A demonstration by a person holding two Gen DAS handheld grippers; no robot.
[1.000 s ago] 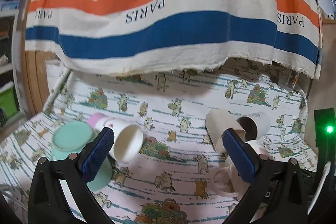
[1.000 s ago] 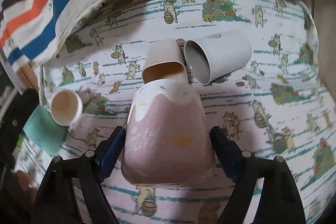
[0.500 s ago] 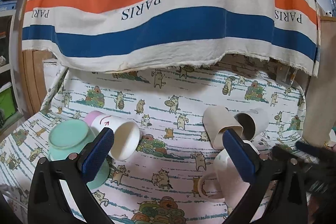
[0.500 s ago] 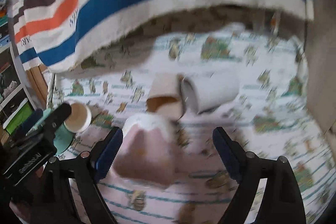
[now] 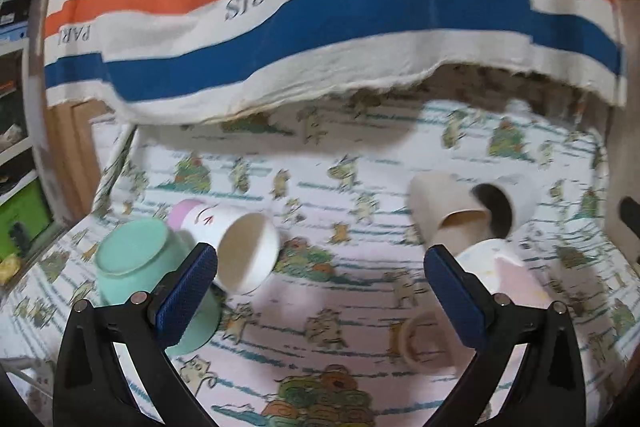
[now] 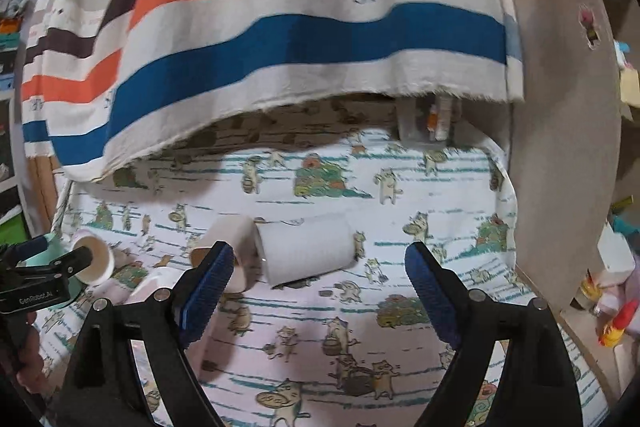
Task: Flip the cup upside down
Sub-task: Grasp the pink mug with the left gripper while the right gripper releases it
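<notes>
Left gripper (image 5: 320, 281) is held with jaws wide apart, nothing between them. Just behind its right finger the pink-and-white mug (image 5: 500, 279) is seen standing upside down on the cat-print cloth (image 5: 320, 339), handle toward the gripper. Right gripper (image 6: 318, 281) is likewise spread and empty; there the mug (image 6: 154, 285) is mostly hidden behind its left finger. Farther off, a grey cup (image 6: 306, 253) lies on its side, touching a beige cup (image 6: 224, 239).
</notes>
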